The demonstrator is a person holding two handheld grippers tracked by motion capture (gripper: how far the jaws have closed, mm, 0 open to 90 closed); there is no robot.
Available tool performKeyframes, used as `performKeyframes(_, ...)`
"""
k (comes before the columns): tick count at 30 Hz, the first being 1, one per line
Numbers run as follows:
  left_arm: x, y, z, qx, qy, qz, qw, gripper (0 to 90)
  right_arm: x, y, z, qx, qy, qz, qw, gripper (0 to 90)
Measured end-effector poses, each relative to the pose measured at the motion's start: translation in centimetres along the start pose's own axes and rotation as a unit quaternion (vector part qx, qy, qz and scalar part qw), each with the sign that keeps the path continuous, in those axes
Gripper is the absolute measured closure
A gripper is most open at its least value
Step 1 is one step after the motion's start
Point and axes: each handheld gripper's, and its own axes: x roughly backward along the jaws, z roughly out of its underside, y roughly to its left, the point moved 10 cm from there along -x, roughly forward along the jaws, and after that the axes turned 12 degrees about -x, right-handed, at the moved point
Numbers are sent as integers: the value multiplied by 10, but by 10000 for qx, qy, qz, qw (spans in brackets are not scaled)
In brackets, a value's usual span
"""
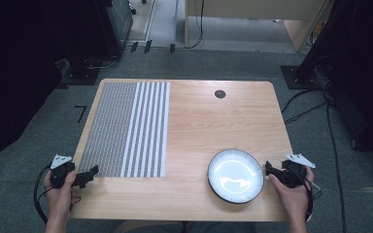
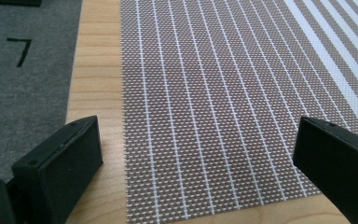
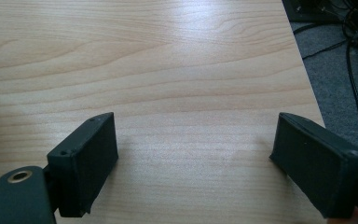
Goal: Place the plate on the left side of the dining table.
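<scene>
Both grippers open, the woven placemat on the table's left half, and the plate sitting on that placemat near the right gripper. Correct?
Not quite: the plate sits on bare table, apart from the placemat, as the high view shows. Left gripper and right gripper are open.

Counter (image 1: 194,126) is light wood with visible grain and one small dark round spot (image 1: 220,94) near its far edge; the placemat (image 1: 126,128) on it is woven brown-grey mesh with thin white lines on its left part and broad white stripes on its right. Plate (image 1: 235,175) is glossy white inside with a dark rim marked by fine radial lines. Left hand-held gripper (image 1: 91,174) and right hand-held gripper (image 1: 270,169) are both black, each topped by a grey plate; floor (image 1: 223,63) is grey carpet.
</scene>
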Motion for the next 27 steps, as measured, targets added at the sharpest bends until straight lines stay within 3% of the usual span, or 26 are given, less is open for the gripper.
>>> performKeyframes(11,2,0,-5,14,10,-82,10000,0,0,0,0,-32,-3,32,10000,136)
performKeyframes(21,7,-1,-14,28,-252,-114,9996,0,0,-1,-1,-91,-19,86,9999,143)
performKeyframes(24,8,-3,-16,20,-312,-36,9995,0,0,-1,-1,-90,-31,93,9999,146)
performKeyframes(27,11,-5,-23,104,-484,-39,9988,0,0,-1,-1,-112,-37,113,9999,149)
